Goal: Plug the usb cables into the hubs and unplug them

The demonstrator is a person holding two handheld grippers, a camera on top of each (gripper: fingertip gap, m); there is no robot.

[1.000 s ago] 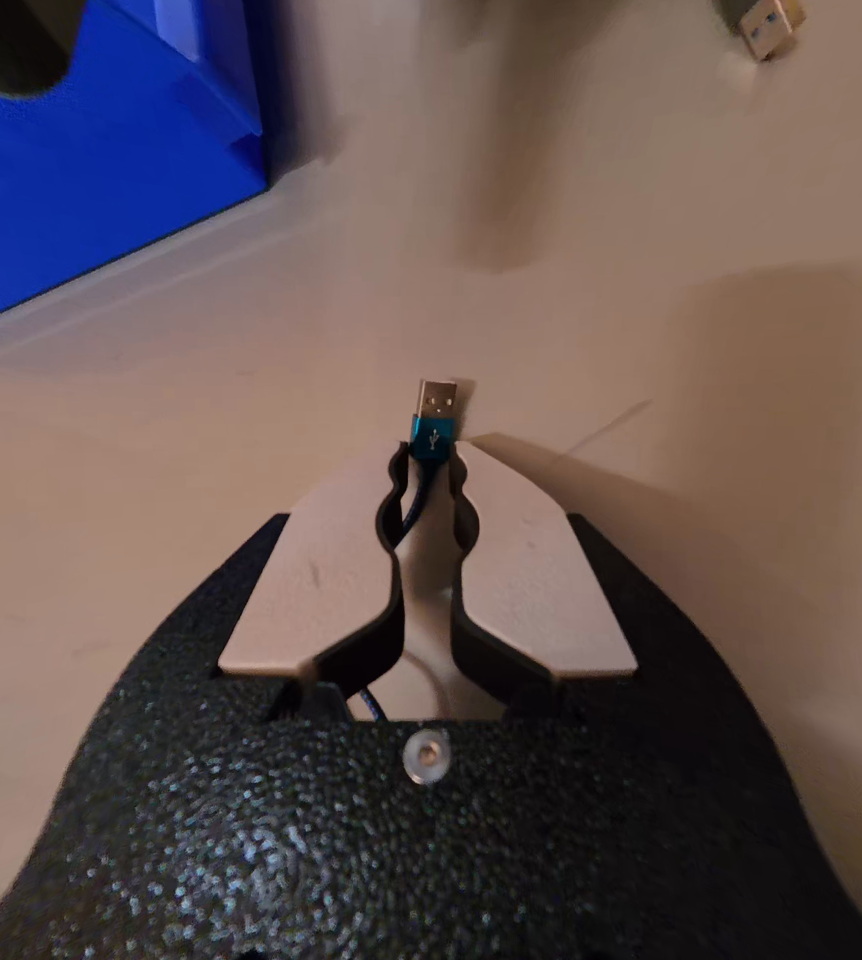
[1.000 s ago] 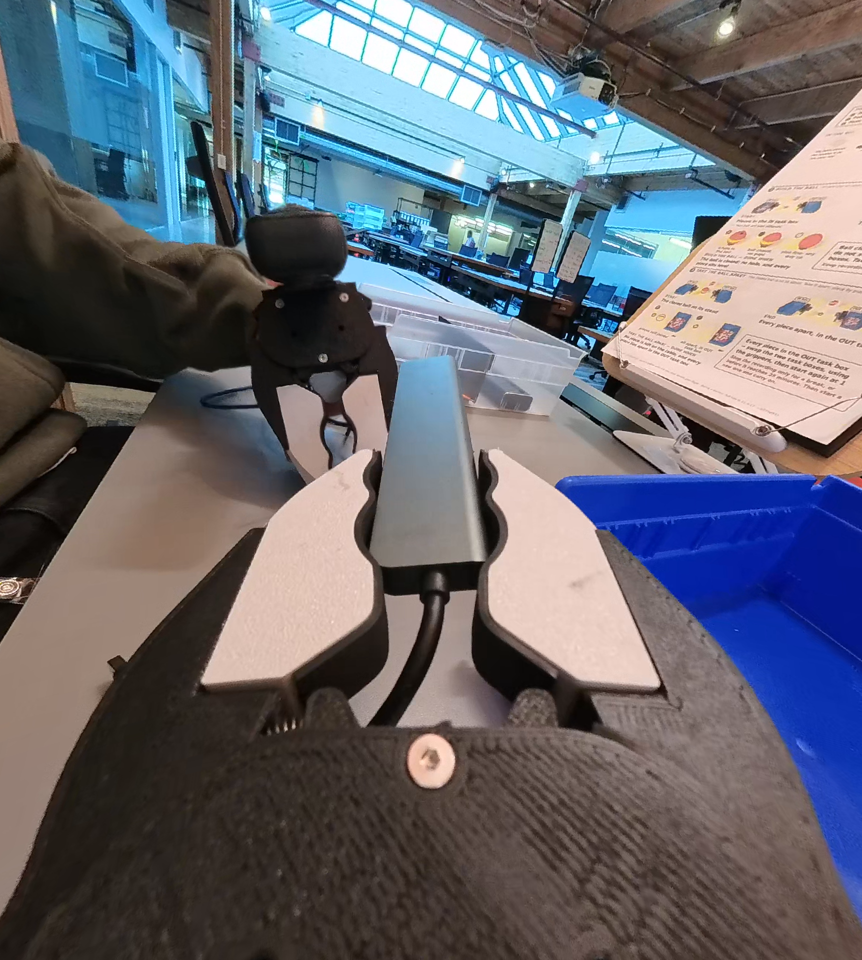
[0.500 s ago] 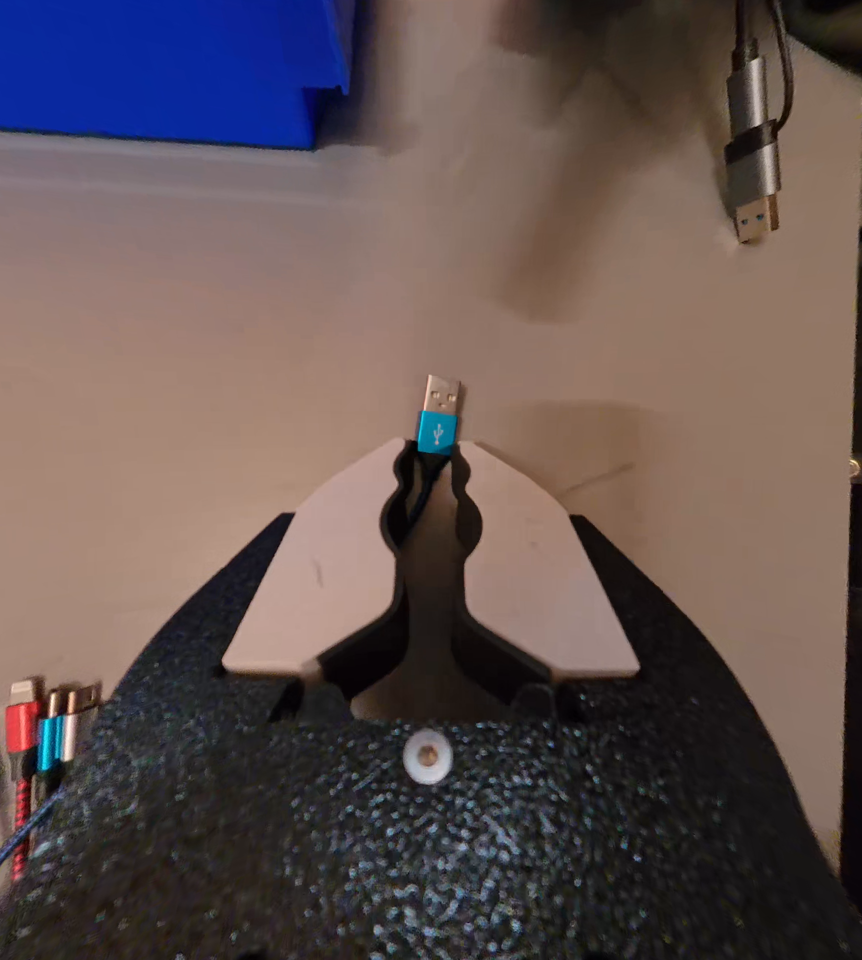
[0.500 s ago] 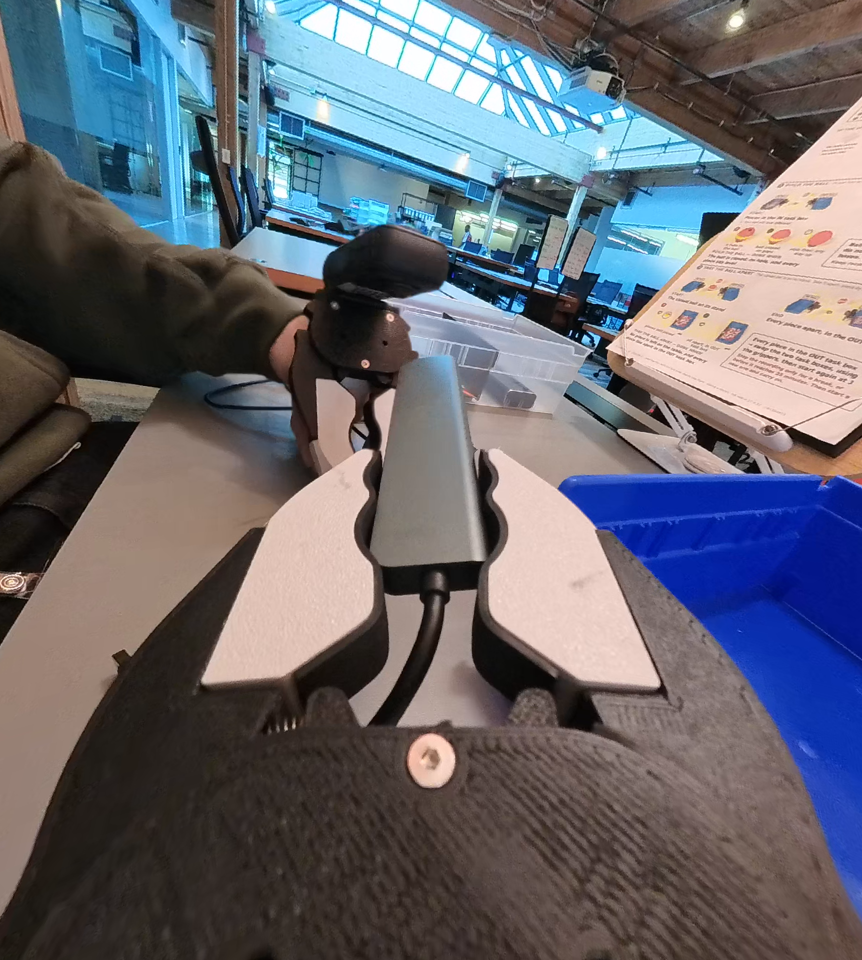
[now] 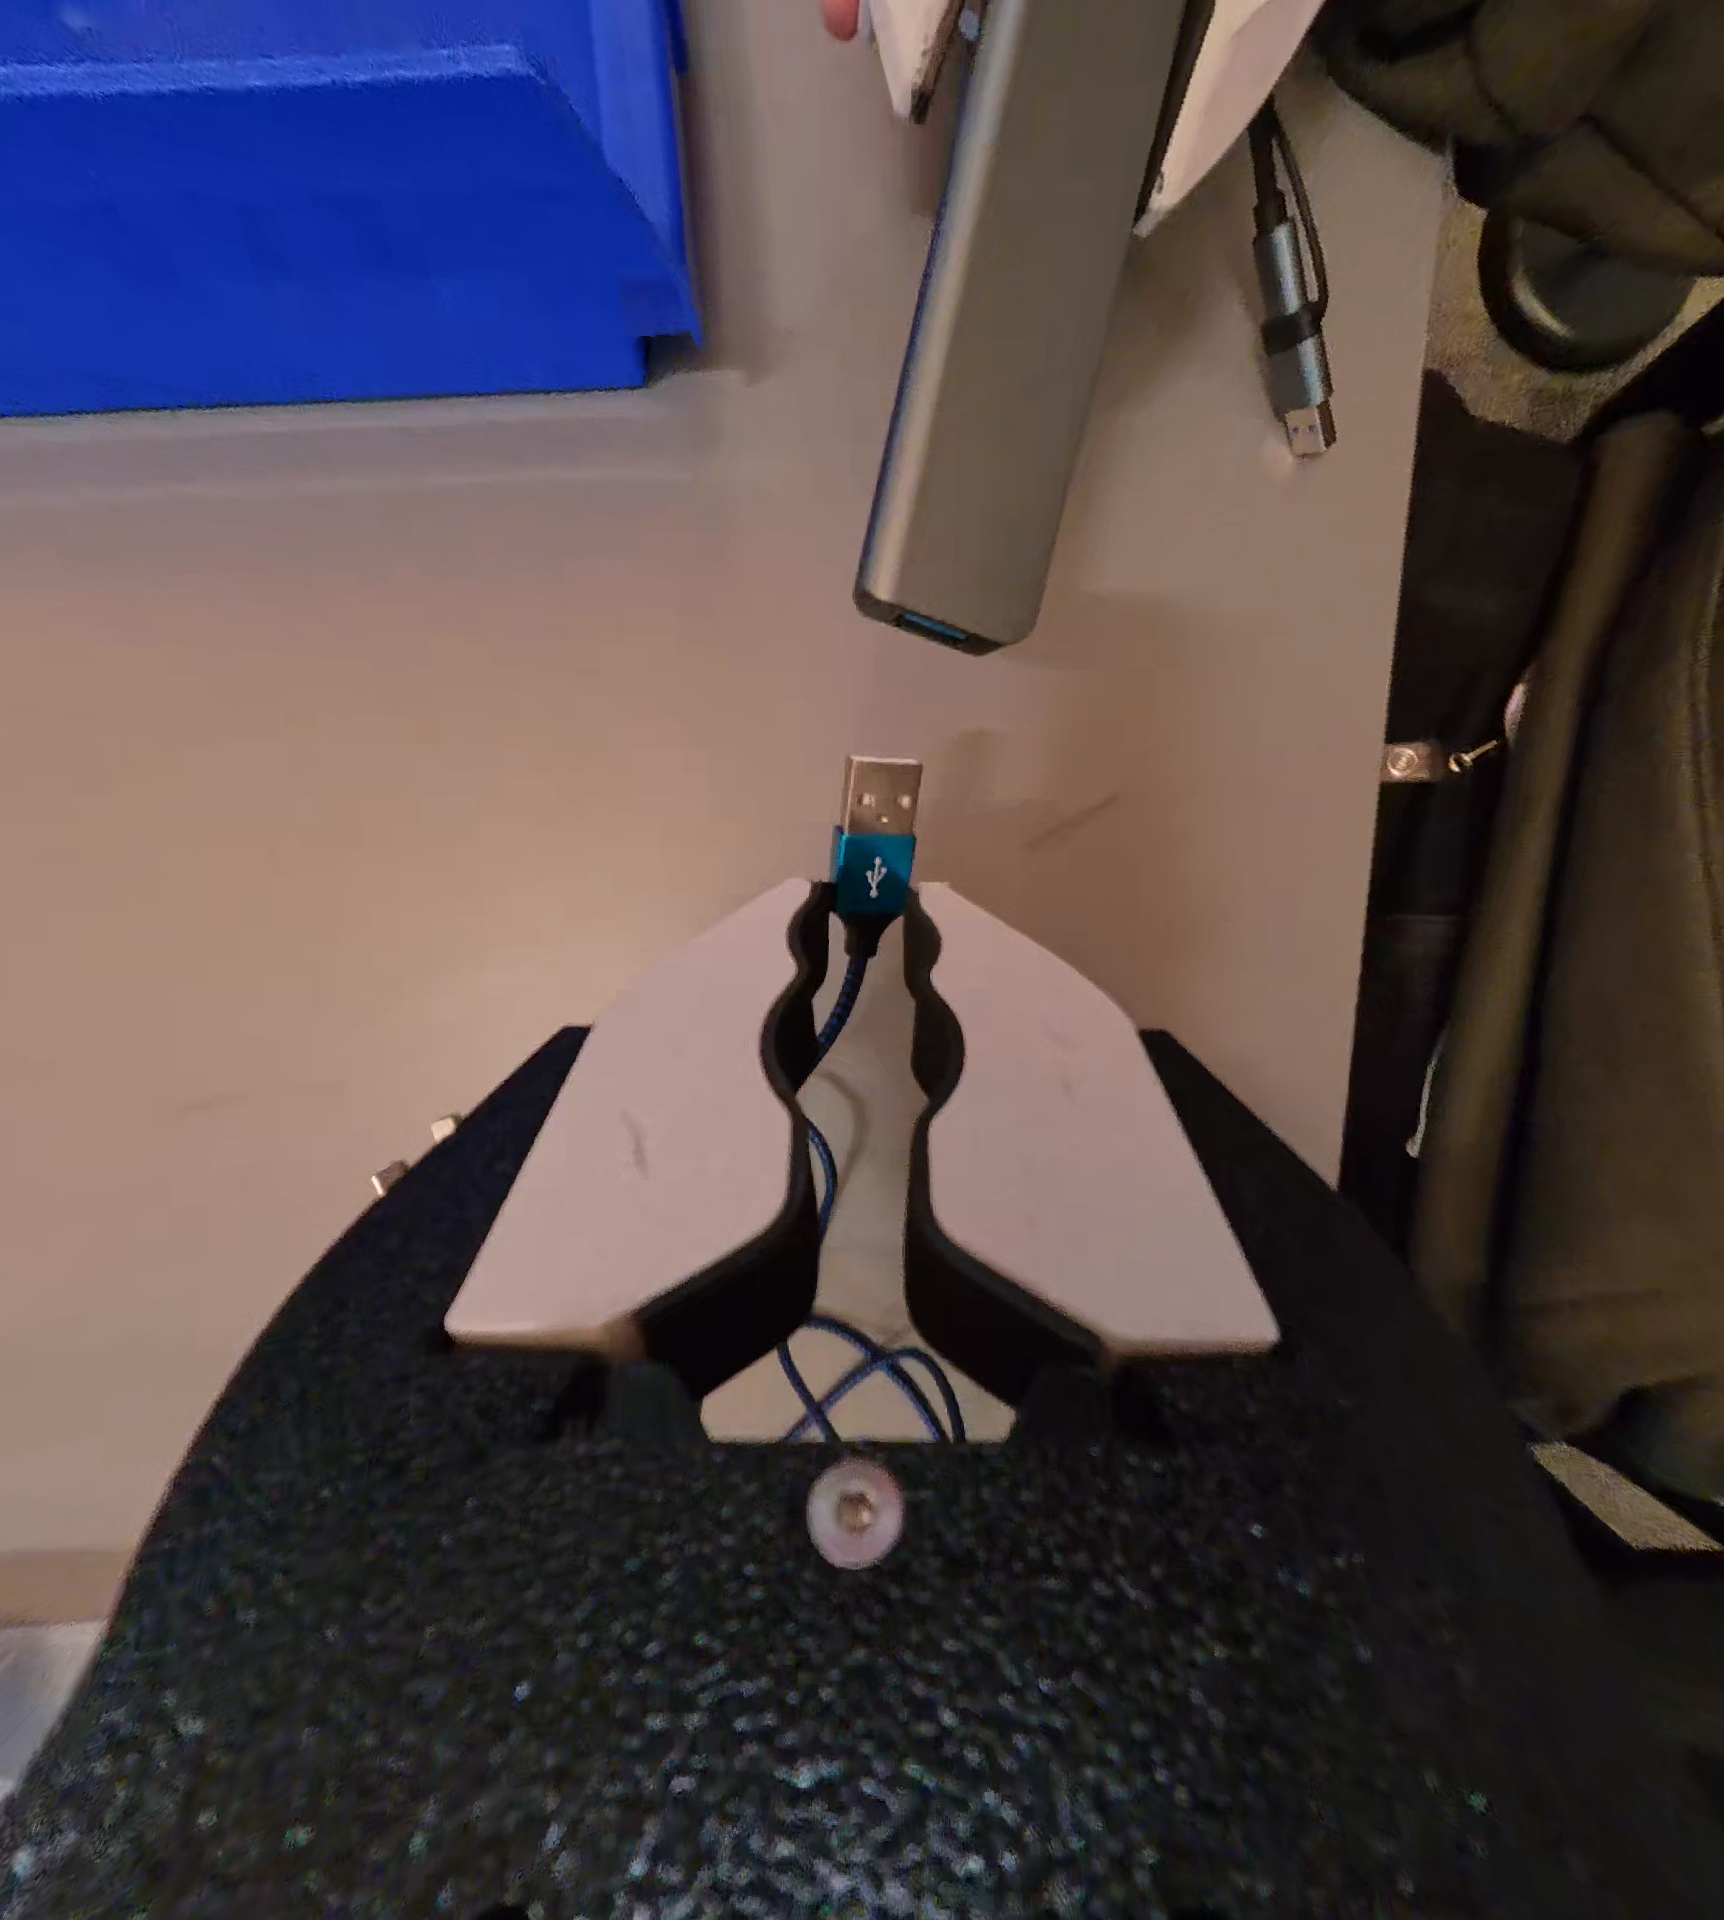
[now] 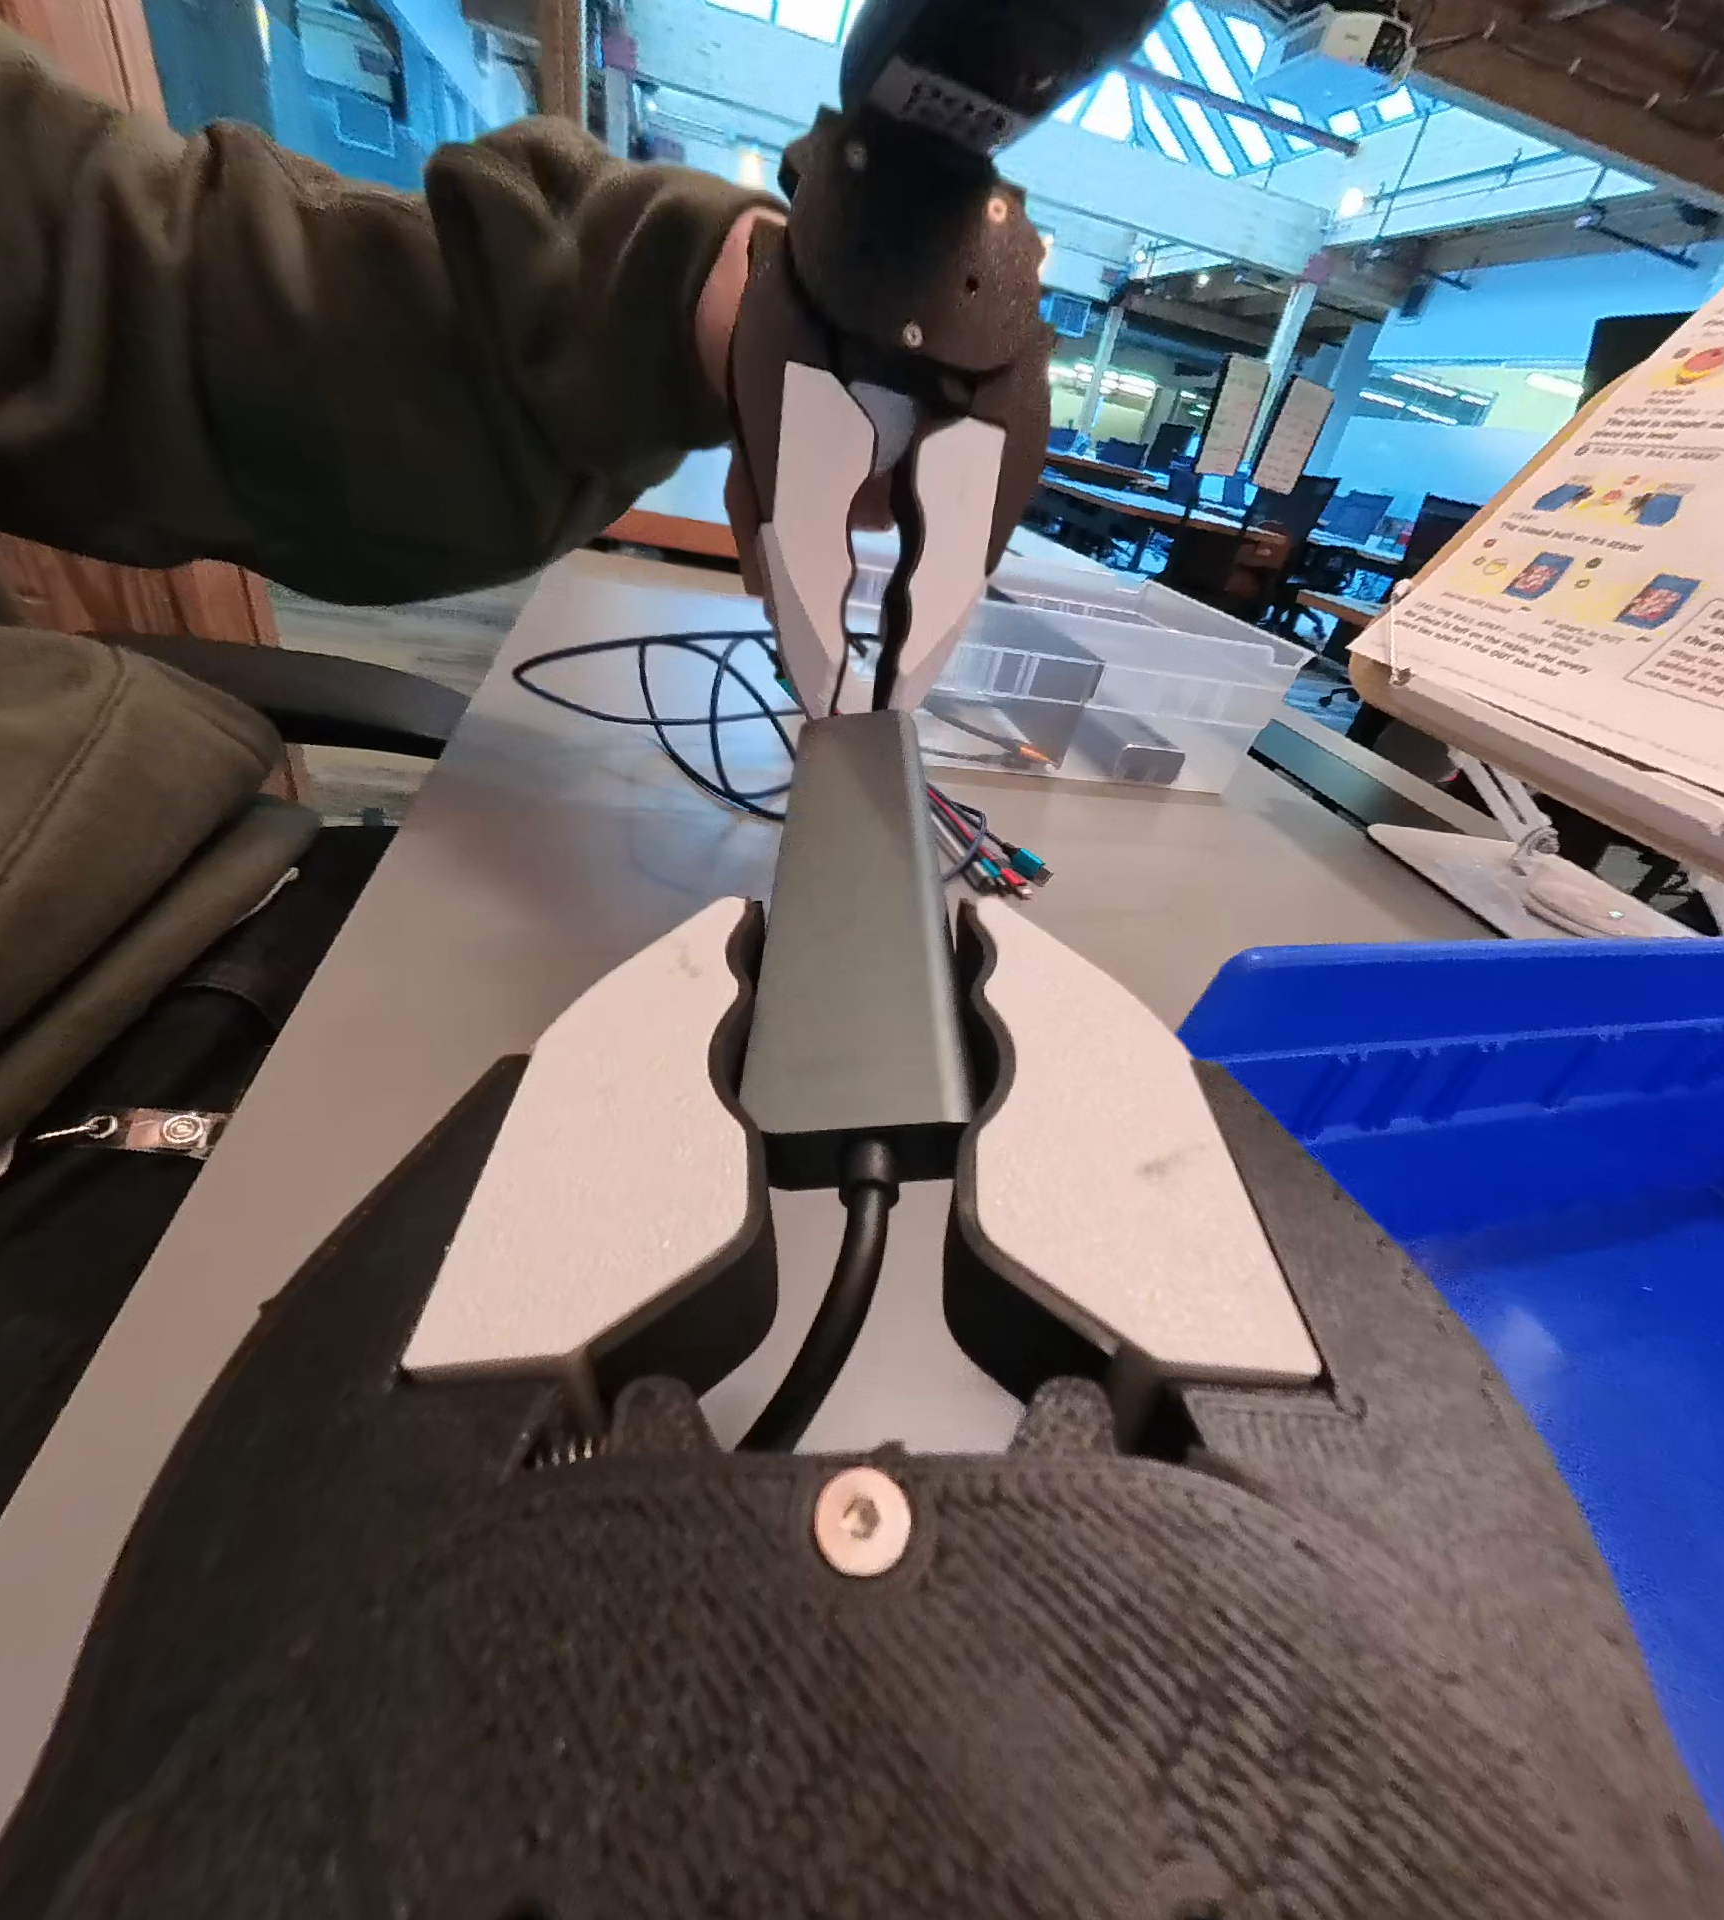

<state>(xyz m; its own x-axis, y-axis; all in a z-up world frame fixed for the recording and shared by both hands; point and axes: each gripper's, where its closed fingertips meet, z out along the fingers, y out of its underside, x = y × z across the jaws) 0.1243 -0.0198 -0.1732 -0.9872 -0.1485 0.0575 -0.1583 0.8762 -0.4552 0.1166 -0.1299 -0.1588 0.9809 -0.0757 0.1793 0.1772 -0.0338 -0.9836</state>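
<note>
- We see a pale grey bench (image 6: 567,831) in a large open workroom with skylights and rows of desks far behind it.
- We take the grey hub (image 6: 853,956) as our landmark; it hangs above the bench, not resting on it.
- To the right of the hub in the right wrist view sits a blue bin (image 6: 1523,1049), near the bench edge.
- Beyond the hub lies a clear plastic tray (image 6: 1138,665), and between tray and hub a bundle of loose cables (image 6: 983,847) with coloured plugs lies on the bench.
- Farther right of the hub a tilted board carries a printed sheet (image 6: 1658,582).
- To the left of the hub we see a person's olive sleeve (image 6: 318,343).
- The right hand-held gripper (image 6: 853,935) is closed narrowly on the hub's rear end, both fingers pressed against its sides; the hub's black cord (image 6: 842,1278) runs back between them.
- The left hand-held gripper (image 5: 873,899) is pinched almost closed on a teal USB plug (image 5: 876,836), whose blue braided cable (image 5: 832,1039) trails back between the fingers.
- In the left wrist view the plug's metal tip points toward the hub's (image 5: 1003,343) open port, near it but apart, with a clear gap between.
- Beside the hub a grey connector (image 5: 1294,343) dangles on the hub's cord.
</note>
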